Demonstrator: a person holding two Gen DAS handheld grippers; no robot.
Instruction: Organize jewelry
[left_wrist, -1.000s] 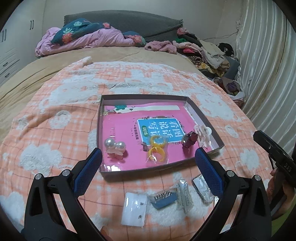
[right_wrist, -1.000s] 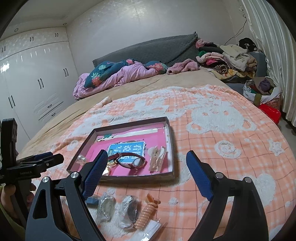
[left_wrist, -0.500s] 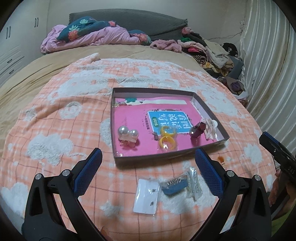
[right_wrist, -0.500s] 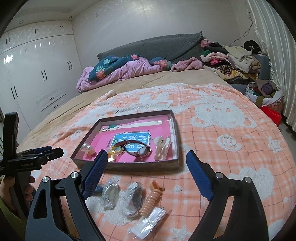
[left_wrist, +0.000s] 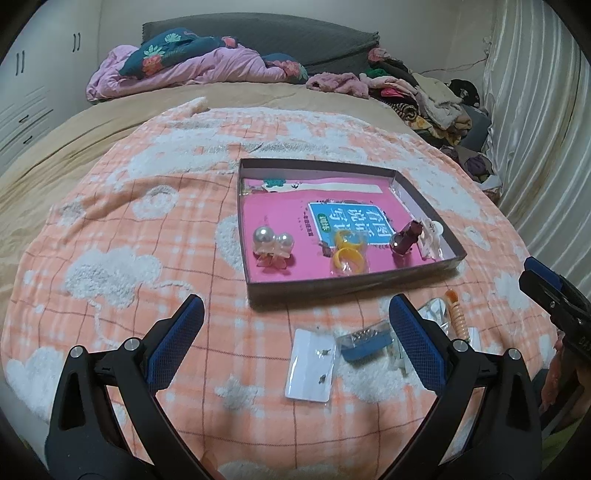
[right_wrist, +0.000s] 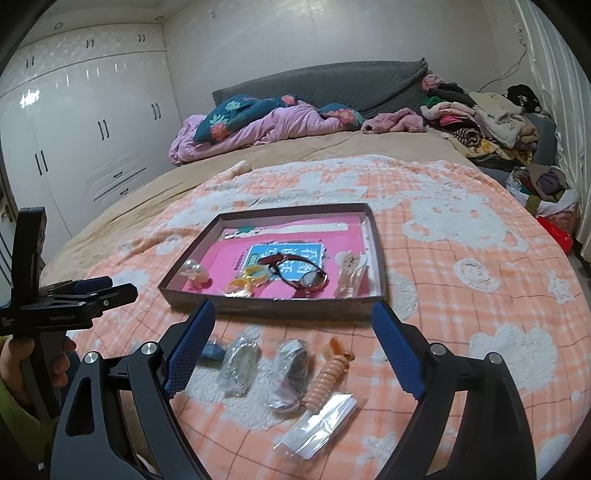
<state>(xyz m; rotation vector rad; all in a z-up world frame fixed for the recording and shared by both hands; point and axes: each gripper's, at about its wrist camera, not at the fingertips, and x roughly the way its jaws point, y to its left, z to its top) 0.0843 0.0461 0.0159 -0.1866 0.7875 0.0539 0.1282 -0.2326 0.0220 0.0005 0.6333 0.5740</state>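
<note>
Both the left gripper (left_wrist: 295, 332) and right gripper (right_wrist: 291, 350) are wide and empty, so next one must reach the little bags (right_wrist: 290, 371) just ahead.

Both views are evenly and fairly dimly lit by soft indoor light, with a slightly cool cast. Small bright reflections sit on the glossy wardrobe doors (right_wrist: 74, 122), and the curtain (left_wrist: 535, 122) glows pale. Shadows on the blanket (left_wrist: 147, 229) are faint and diffuse. Fisheye distortion bends the bed and walls strongly towards the edges, and the corners fall to black. Fine detail is soft and somewhat grainy, with no clear motion blur.
</note>
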